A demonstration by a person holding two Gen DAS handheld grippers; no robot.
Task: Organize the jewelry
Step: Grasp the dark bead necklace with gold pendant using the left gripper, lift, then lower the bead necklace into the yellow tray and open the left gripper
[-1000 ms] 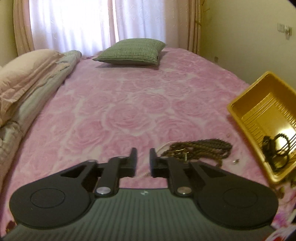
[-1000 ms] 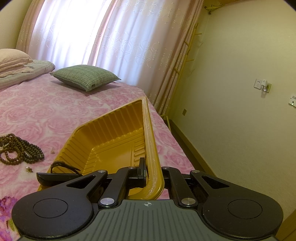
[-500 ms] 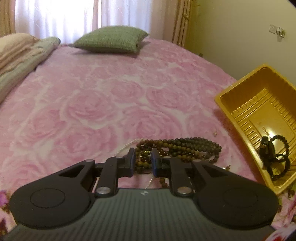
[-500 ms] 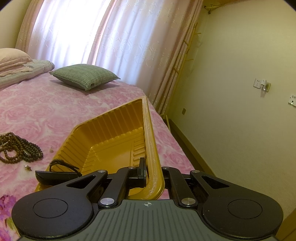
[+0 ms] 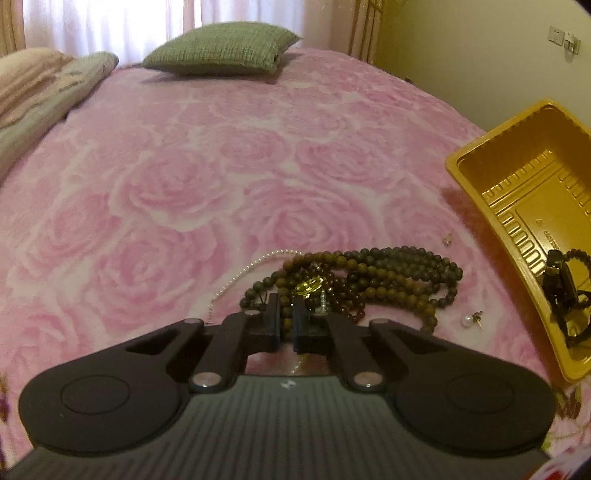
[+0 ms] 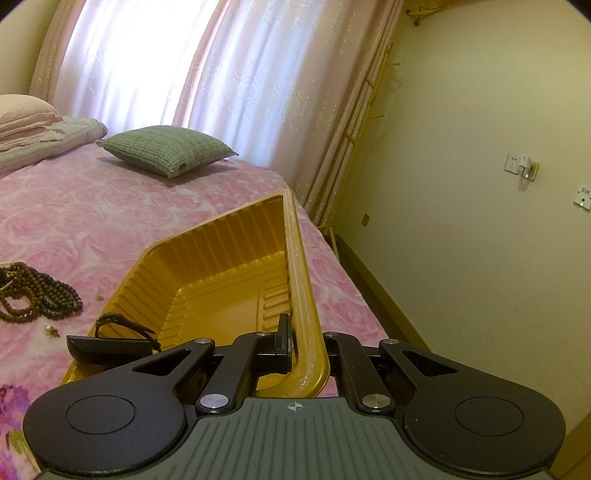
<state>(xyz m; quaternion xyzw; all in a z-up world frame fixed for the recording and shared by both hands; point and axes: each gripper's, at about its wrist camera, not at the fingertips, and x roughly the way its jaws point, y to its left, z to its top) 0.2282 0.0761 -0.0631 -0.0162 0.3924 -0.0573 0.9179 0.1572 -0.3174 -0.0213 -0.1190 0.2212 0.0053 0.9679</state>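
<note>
Left tongs [image 5: 287, 308] just closing on your bead necklaces [image 5: 369, 280]; right tongs [image 6: 301, 341] are clamping the tray rim [image 6: 301, 295].

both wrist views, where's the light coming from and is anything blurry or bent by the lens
Left wrist view: daylight comes through the curtains at the far end of the bed, the beads are fairly sharp, the far pillow is a little soft, and the bed bulges from fisheye. Right wrist view: the window is washed out, the wall curves, and the yellow tray is evenly lit.
</note>
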